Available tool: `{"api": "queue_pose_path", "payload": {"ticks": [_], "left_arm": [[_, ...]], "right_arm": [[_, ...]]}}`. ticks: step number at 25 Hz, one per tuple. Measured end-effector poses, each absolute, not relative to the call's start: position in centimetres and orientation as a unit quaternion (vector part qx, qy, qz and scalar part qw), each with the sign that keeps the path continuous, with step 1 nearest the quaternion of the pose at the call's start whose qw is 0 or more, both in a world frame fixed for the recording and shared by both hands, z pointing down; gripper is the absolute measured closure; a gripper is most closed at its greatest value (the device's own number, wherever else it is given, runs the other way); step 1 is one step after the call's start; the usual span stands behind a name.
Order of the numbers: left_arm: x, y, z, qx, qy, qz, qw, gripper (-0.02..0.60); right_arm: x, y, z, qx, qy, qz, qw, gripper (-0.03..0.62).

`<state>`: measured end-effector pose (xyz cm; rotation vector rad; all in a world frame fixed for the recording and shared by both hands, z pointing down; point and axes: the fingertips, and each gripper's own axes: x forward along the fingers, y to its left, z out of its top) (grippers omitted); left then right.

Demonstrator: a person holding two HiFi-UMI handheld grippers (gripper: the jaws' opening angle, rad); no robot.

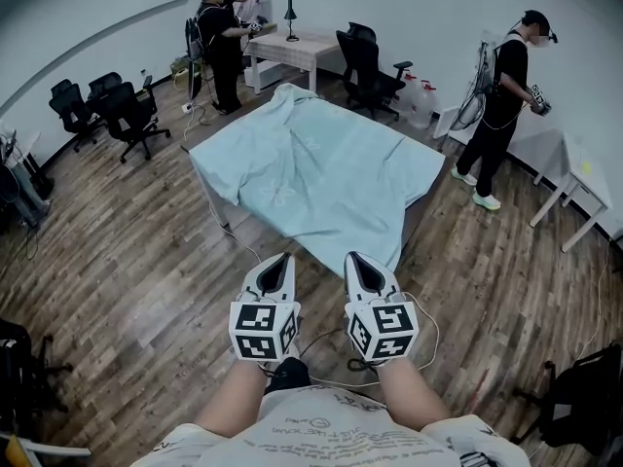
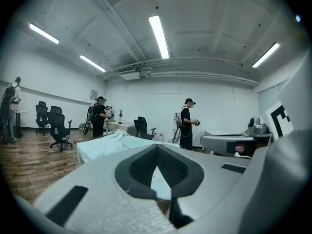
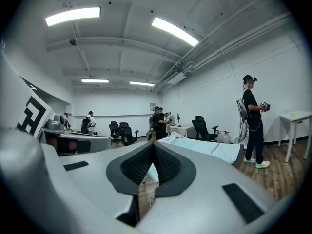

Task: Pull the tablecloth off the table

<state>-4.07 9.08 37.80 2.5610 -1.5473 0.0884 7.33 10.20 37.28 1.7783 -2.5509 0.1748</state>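
Covering the table (image 1: 416, 220) in the middle of the room, the pale blue tablecloth (image 1: 321, 168) lies as a rough diamond in the head view. One corner hangs down the table's near side toward the person, and the opposite corner is bunched into a ridge at the table's far end. Its long axis runs between those two corners, away from the person and slightly leftward.

The left gripper (image 1: 280, 259) and right gripper (image 1: 354, 258) are side by side on the near side of the table. Their tips point at the hanging corner, just short of it and not touching it; the corner falls nearer the right gripper. Each gripper view shows the two jaws pressed together with nothing between them, the cloth visible beyond the tips.

Wooden floor (image 1: 127, 261) surrounds the table. Beyond the table's far end two people (image 1: 219, 42) stand by a white desk (image 1: 292, 49), with black office chairs (image 1: 370, 66) nearby. To the table's right another person (image 1: 501, 105) stands near a white side table (image 1: 574, 178).
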Motion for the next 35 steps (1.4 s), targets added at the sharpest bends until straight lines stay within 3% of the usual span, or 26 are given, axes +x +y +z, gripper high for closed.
{"api": "queue_pose_path", "payload": {"ticks": [15,35], "left_arm": [[-9.0,-10.5,38.1,0.871,-0.479,0.033,0.103,0.571],[-8.1,-23.7,42.6,0.882,-0.447,0.087,0.119,0.570]], "right_arm": [[4.3,-8.0,37.2,0.618,-0.784,0.058,0.030,0.580],[11.1,-19.6,39.5,0.694,-0.715,0.080,0.019,0.580]]}}
